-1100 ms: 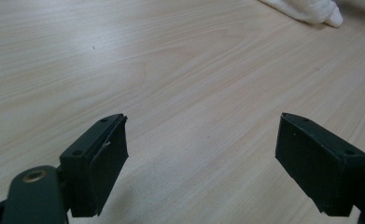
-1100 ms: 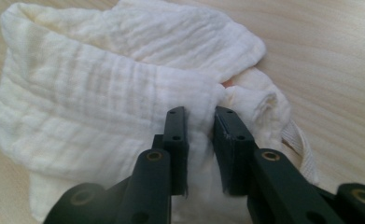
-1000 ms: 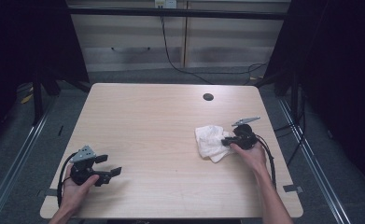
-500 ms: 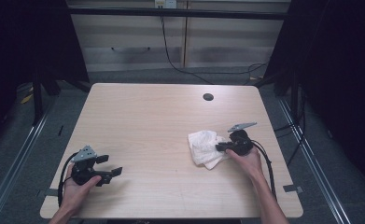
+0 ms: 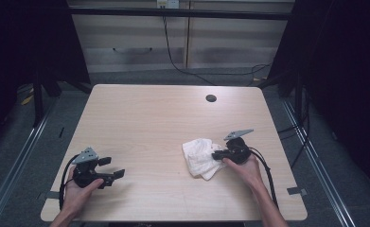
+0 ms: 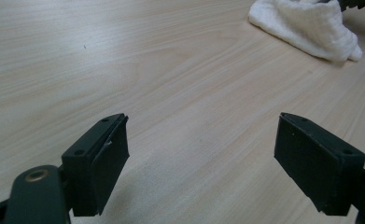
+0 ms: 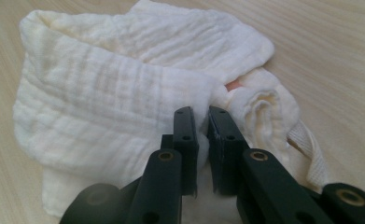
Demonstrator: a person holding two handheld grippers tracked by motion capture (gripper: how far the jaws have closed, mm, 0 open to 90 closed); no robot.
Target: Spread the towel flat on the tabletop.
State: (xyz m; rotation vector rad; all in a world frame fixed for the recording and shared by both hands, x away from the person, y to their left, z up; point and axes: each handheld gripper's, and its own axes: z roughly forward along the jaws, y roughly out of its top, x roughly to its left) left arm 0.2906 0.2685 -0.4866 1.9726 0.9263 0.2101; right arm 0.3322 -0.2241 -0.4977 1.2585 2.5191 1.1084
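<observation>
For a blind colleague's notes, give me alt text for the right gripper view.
The right gripper is shut on a fold of a crumpled white cloth lying on a light wooden table. A woven tape loop on the cloth's edge trails at the right.

My right gripper (image 7: 202, 135) pinches the white cloth (image 7: 110, 88), so the fold between my pads is hidden. In the left gripper view the cloth's far end runs off the top edge. The small dark spot (image 5: 211, 98) on the table (image 5: 149, 118) is too small to identify.
</observation>
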